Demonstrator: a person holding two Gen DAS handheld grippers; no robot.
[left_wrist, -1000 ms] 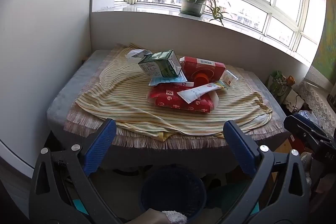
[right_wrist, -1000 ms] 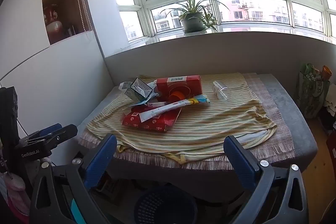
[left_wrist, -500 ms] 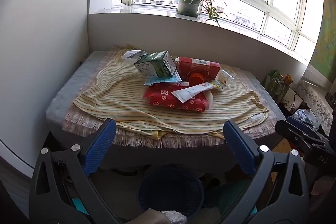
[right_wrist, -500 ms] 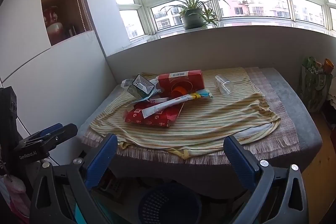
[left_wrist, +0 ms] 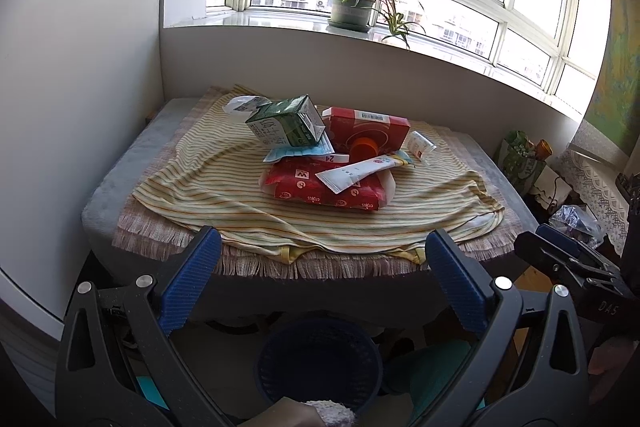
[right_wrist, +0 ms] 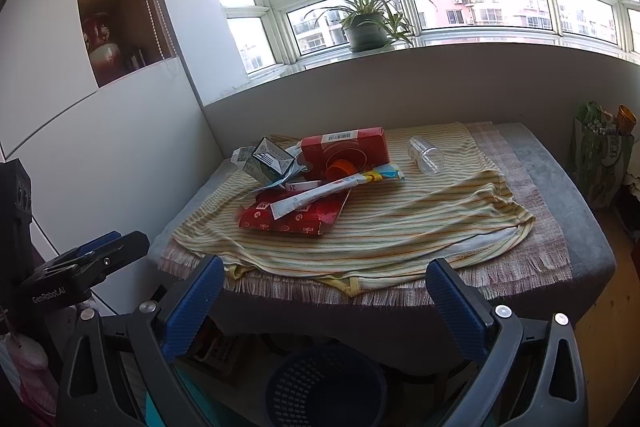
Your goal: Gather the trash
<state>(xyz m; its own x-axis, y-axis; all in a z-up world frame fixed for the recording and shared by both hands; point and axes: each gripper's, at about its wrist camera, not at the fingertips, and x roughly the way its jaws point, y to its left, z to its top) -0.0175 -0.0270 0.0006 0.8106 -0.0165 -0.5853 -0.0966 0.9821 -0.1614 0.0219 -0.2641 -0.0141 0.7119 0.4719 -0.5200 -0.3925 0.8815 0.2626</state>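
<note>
- The left hand-held gripper [left_wrist: 320,275] hangs in front of the counter [left_wrist: 116,183] with its blue-padded fingers [left_wrist: 188,283] spread wide and nothing between them.
- The right hand-held gripper [right_wrist: 320,297] is likewise spread wide with nothing in it, low before the counter's near edge.
- The trash lies heaped on a yellow striped cloth [left_wrist: 224,195] that covers the counter top.
- A flat red packet [left_wrist: 320,189] lies nearest, with a white tube [left_wrist: 360,173] resting across its top.
- A green and white carton [left_wrist: 286,127] sits tilted behind the packet, propped on light blue paper [left_wrist: 280,153].
- A red box [left_wrist: 366,129] lies just to the right of the carton, an orange cap [left_wrist: 364,147] against its front.
- A clear plastic cup [right_wrist: 426,155] lies on its side, apart from the heap on the right.
- A crumpled white wrapper [left_wrist: 240,105] sits behind the carton on the left.
- A dark blue basket [left_wrist: 318,359] stands on the floor below the counter's near edge, between the left hand-held gripper's fingers in the left wrist view.
- A potted plant [right_wrist: 366,23] stands on the windowsill.
</note>
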